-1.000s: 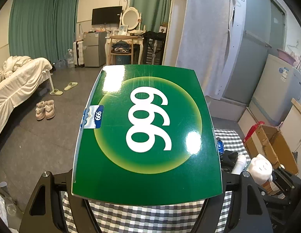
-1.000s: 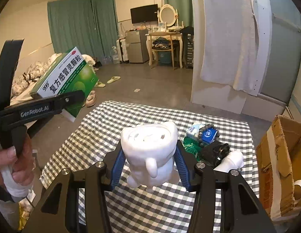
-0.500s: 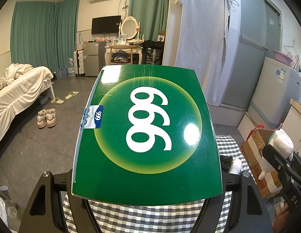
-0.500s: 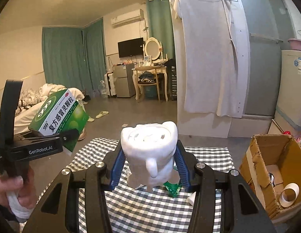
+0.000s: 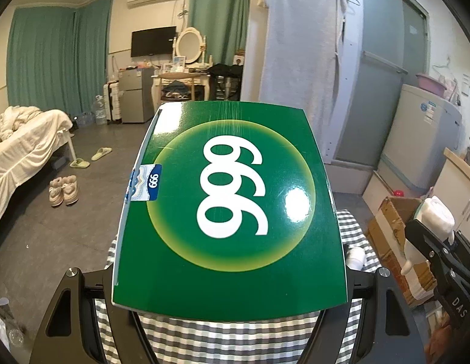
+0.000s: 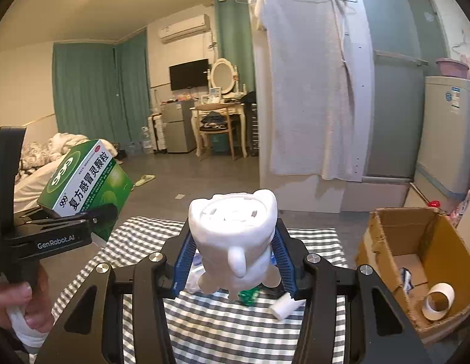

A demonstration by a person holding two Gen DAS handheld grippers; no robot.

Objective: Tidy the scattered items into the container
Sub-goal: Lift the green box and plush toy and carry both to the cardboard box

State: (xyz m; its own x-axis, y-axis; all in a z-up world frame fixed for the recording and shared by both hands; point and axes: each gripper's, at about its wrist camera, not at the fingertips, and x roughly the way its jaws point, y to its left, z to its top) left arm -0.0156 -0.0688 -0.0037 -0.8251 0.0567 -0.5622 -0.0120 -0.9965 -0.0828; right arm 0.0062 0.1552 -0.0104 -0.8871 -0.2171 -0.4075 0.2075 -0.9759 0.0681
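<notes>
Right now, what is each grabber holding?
Left gripper: closed on the green box.
Right gripper: closed on the white toy.

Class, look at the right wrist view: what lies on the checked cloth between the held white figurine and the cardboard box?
In the right wrist view, a small white cylinder lies on the checked cloth between the white figurine and the cardboard box.

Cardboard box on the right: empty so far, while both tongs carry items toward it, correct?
Not empty. The right wrist view shows a white tape roll already lying in the cardboard box. Both tongs do carry items: the green medicine box and the white figurine.
</notes>
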